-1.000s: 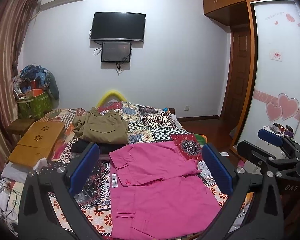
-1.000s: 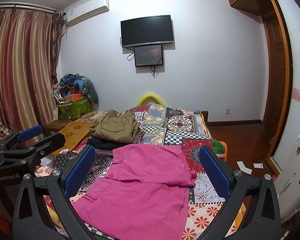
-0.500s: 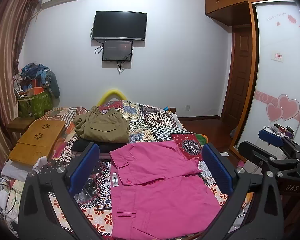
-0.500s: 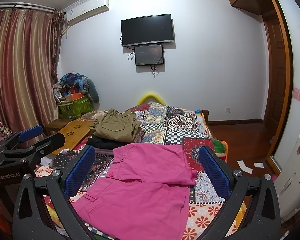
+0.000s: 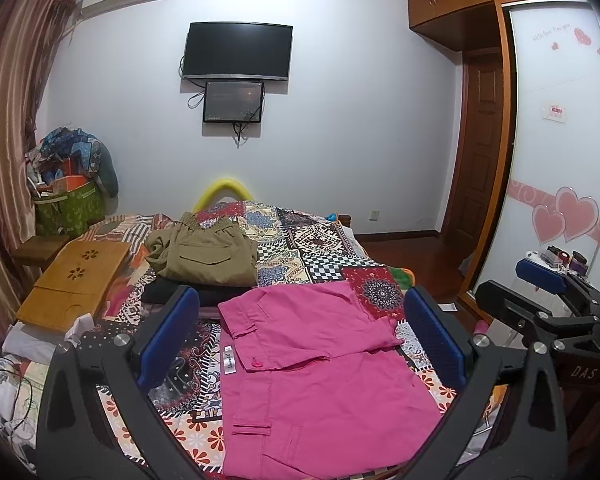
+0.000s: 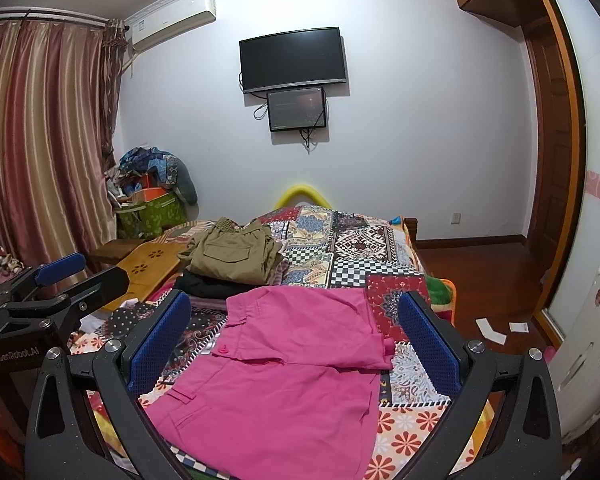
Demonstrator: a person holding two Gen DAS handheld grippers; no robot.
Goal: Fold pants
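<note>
The pink pants [image 5: 312, 364] lie folded on the patterned bedspread [image 5: 320, 248], the far part doubled over the near part. They also show in the right wrist view [image 6: 292, 368]. My left gripper [image 5: 300, 320] is open and empty, held above the pants. My right gripper [image 6: 296, 316] is open and empty too, above the same pants. Each gripper appears at the edge of the other's view: the right one [image 5: 548, 300] and the left one [image 6: 56, 280].
Folded khaki pants [image 5: 204, 252] sit on dark folded clothes [image 5: 172, 292] farther up the bed. A wooden lap tray [image 5: 72, 280] lies at the left. A green bag of clutter [image 5: 68, 204] stands by the curtain. A wardrobe [image 5: 560, 160] lines the right.
Both grippers have stayed nearly still, with only a slight drift of the left view. The pants have not moved.
</note>
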